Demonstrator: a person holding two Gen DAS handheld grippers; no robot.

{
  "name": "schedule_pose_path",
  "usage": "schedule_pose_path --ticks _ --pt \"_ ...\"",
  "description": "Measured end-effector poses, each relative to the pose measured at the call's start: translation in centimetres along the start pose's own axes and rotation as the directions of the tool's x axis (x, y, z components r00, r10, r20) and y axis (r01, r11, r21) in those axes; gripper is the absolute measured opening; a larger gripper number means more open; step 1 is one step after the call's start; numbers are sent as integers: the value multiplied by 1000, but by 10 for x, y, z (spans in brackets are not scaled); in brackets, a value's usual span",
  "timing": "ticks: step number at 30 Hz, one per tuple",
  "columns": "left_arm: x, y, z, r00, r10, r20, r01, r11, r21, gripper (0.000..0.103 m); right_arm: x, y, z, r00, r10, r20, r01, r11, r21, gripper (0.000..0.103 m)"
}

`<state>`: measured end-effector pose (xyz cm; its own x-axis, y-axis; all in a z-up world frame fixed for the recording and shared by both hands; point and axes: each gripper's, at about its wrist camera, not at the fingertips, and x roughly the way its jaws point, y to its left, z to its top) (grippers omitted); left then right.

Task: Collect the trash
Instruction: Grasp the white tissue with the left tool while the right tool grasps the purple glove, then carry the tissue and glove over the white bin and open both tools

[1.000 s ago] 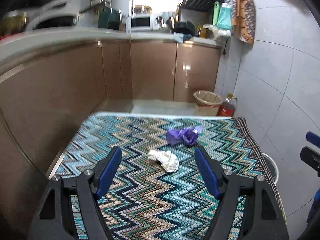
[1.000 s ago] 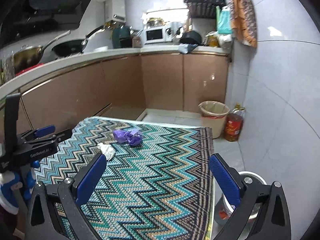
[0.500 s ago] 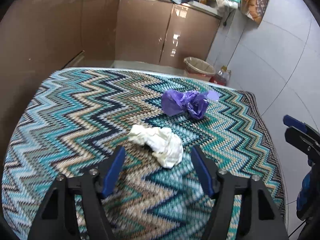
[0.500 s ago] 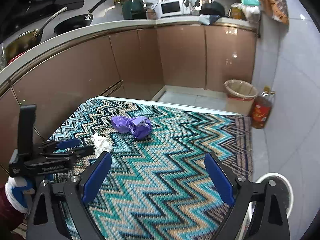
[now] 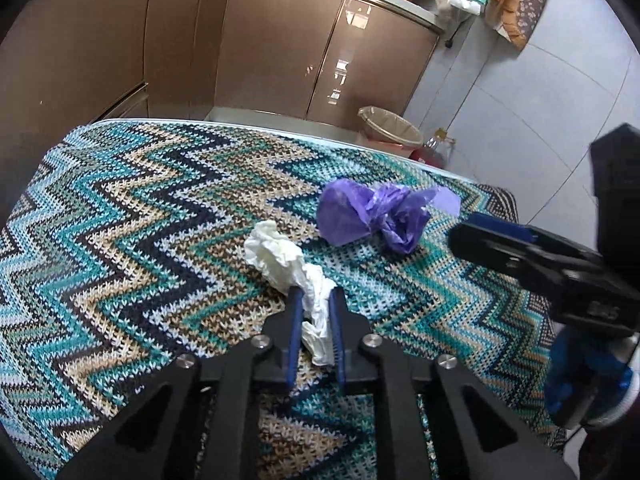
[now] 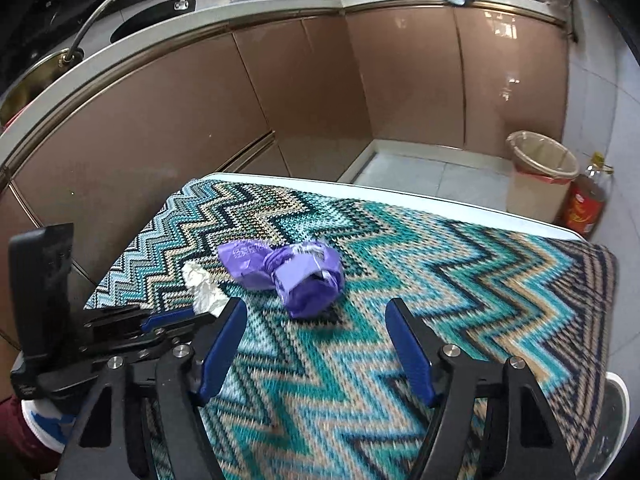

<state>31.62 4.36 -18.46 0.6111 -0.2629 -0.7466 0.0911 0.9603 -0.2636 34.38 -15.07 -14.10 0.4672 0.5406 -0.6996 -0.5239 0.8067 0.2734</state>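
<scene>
Closest to me, the left hand-held gripper [image 5: 314, 300] has its two blue fingers drawn nearly together around the near end of a crumpled white tissue [image 5: 286, 264], which lies on the zigzag-patterned cloth [image 5: 120, 240] covering the bench. The far end of the wad spills out beyond the fingertips and seems to rest on the cloth — pinched at one end, I'd judge, because that is the part facing the gripper.

A little further on, the right hand-held gripper [image 6: 316, 312] has its fingers spread wide with nothing between them, lined up just short of a scrunched purple plastic bag [image 6: 292, 276]. The wide spread looks chosen so the bulky bag fits between the pads. The bag sits on the cloth just beside the tissue; I cannot tell whether they touch.

Beyond the bench's far edge, down on the tiled floor by the brown cabinets, stands a lined waste bin [image 6: 540, 168] with a red-labelled bottle [image 6: 584, 204] beside it — probably where both scraps are bound.
</scene>
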Motion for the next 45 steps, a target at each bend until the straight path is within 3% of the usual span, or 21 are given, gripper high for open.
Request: schedule_pose_path --ticks 10,14,21,34,41,45 --pt "-6 9 -1 1000 -21 16 22 999 -41 11 46 -5 14 996 65 -53 -66 998 -16 69" --pt "-15 14 -6 1000 -14 23 15 999 -43 11 51 -7 16 995 81 -58 -82 996 -15 46" --pt "-33 7 -7 999 4 47 -2 999 -42 11 41 -3 12 997 70 -45 -71 997 -20 40" --pt "-113 -38 -21 991 -1 133 -5 999 40 11 -60 15 -38 998 37 51 -38 999 20 39" --pt "-156 -91 -28 983 -26 179 -1 989 149 11 -133 8 -70 988 -12 156 2 998 67 39" --pt "-159 -137 -29 984 -64 165 25 973 230 11 -174 -10 -89 976 -62 209 40 993 109 40"
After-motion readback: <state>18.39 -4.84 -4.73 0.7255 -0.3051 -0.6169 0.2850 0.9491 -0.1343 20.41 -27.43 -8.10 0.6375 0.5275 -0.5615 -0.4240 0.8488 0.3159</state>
